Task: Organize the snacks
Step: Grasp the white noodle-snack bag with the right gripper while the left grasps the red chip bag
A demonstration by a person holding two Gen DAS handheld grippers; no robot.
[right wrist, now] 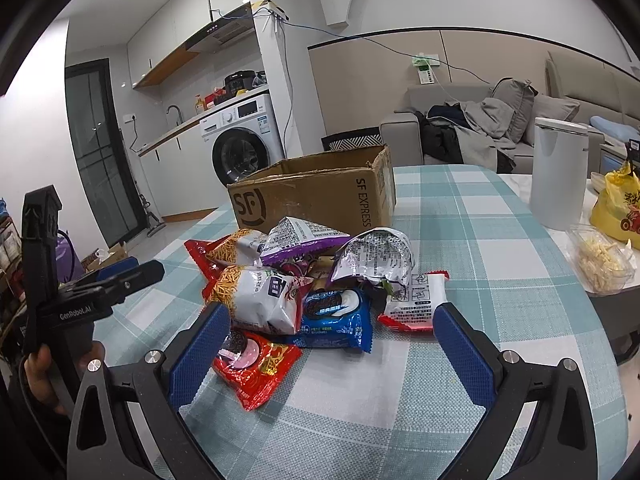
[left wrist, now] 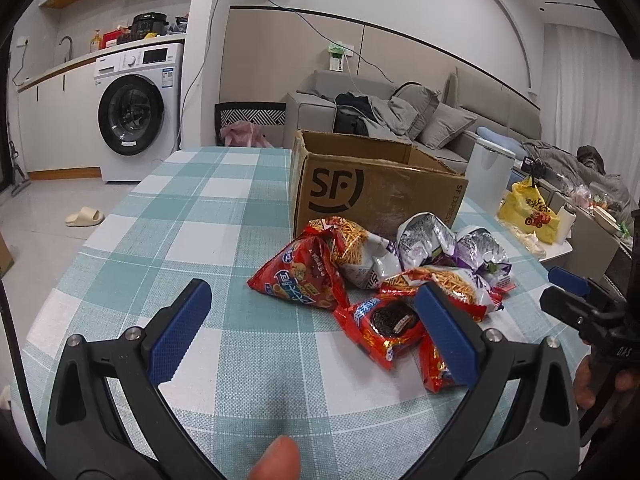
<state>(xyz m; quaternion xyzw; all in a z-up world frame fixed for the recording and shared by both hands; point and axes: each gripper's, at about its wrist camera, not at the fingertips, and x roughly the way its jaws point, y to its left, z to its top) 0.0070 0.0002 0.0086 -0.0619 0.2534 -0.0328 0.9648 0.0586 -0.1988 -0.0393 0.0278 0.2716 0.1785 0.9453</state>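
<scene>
A pile of snack packets lies on the checked tablecloth in front of an open brown SF cardboard box, also in the right wrist view. The pile holds a red chip bag, a red cookie packet, noodle-snack bags, a blue cookie packet and purple-silver bags. My left gripper is open and empty, just left of the pile above the cloth. My right gripper is open and empty, close in front of the pile.
A white kettle, a yellow bag and a clear tub of food stand on a side table at the right. A washing machine and a sofa stand behind the table.
</scene>
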